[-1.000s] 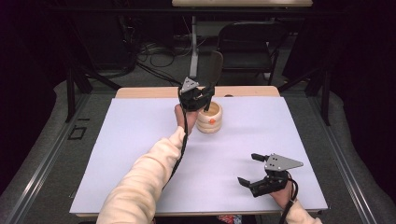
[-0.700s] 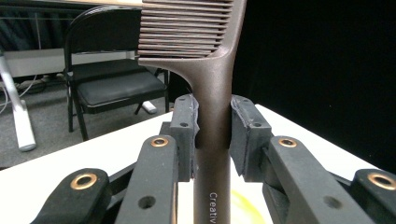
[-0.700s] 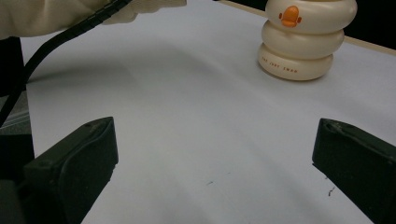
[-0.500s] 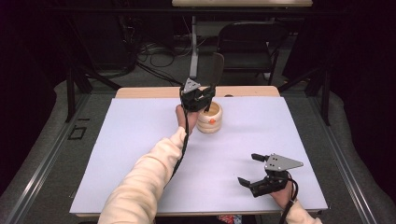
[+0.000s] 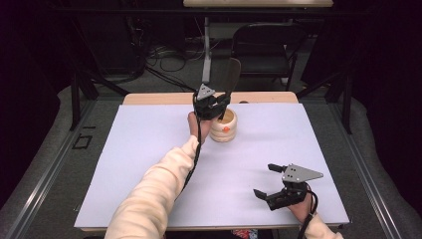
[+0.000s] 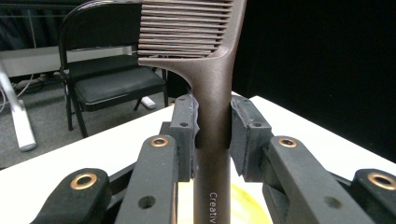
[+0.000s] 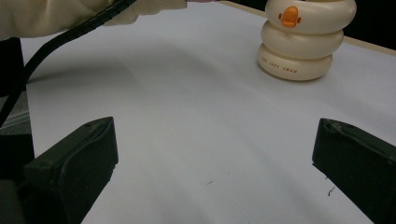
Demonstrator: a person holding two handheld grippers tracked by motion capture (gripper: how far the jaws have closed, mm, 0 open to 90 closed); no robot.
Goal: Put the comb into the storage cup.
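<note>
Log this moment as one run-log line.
left hand-held gripper: shut on comb, above duck-face holder | right hand-held gripper: open, holding nothing, near table edge

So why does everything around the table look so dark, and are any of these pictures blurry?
High view: light falls on the white table, the surroundings stay nearly black. Left gripper view: the brown comb is sharp, the chair behind soft, the right side black. Right gripper view: the near jaws look blurred, the cream duck-faced holder clearer, with soft shadows on the table.

Looks like a lab/recording rig: white-covered table in a dark metal frame w/ black curtains, floor cables, folding chair.
</note>
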